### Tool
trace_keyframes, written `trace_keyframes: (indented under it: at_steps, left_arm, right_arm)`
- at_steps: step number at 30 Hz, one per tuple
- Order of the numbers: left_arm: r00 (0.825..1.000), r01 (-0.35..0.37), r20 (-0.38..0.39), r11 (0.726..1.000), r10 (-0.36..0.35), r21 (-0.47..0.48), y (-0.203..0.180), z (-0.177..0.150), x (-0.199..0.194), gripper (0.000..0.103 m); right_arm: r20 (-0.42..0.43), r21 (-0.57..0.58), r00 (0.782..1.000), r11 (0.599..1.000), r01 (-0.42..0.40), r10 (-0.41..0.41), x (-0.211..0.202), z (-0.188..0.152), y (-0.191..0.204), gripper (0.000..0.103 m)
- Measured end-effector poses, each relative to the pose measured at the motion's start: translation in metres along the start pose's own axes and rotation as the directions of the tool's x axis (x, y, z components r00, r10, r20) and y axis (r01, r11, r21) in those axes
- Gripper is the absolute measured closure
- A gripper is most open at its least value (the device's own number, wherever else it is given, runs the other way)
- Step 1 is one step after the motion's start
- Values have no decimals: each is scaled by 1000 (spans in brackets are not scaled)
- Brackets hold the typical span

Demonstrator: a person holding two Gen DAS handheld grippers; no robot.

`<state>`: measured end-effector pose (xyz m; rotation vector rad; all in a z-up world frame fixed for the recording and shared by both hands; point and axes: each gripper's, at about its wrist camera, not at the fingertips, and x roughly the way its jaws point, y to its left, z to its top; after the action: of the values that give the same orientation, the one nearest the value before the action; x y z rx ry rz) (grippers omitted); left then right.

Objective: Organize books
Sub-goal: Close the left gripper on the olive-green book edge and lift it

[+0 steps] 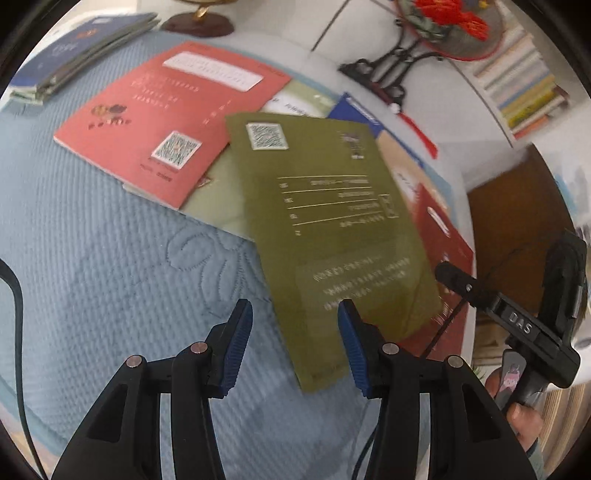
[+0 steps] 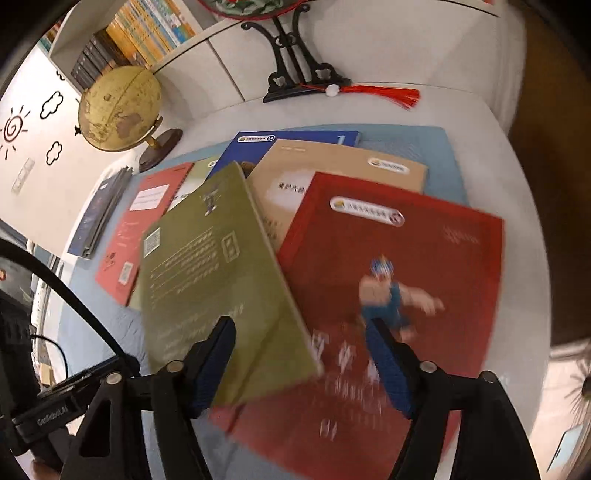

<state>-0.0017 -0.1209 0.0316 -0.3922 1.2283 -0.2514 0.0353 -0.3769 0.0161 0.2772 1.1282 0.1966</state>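
blur: olive book [image 2: 218, 280] text unreadable | hidden: tan book [image 2: 332, 177] under red book [image 2: 406, 266]

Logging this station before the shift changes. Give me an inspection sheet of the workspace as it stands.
Surface: blue quilted mat on a white table.
Job's things: olive book overlaps the red book, tan book, blue book and pink book; dark books stacked apart.
Clutter: globe, fan stand with red tassel.
Grippers: left gripper and right gripper open, empty.
Cables: black cable.
Surroundings: bookshelf.
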Motion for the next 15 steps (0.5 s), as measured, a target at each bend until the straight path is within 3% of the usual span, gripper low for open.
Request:
trace_keyframes:
  at_steps: [3,9,11,13,15]
  left_arm:
    - [999,8,-34,1000,-9,-22,4,-1,12,57]
    - [997,55,-54,998,-55,1,-3,-8,14,56]
    - [999,30,-44,999,-28,33,-1,-15,6,57]
    - [997,60,-51,997,-58,42,8,-21,-6,57]
    - [988,146,-50,989,-145,26,21,-26,-27,57]
  right_arm:
    - [5,-40,1000,999,8,-8,13,7,3,43]
    - [-20,-98,997,992,-83,81,15,-8,22,45]
    - [-36,-106,996,991,-86,83,13,-16,31,45]
    - [-54,-97,994,990,-105,100,11,-26,35,45]
    - [-76,-56,986,986,-154,150,7,-35,33,45]
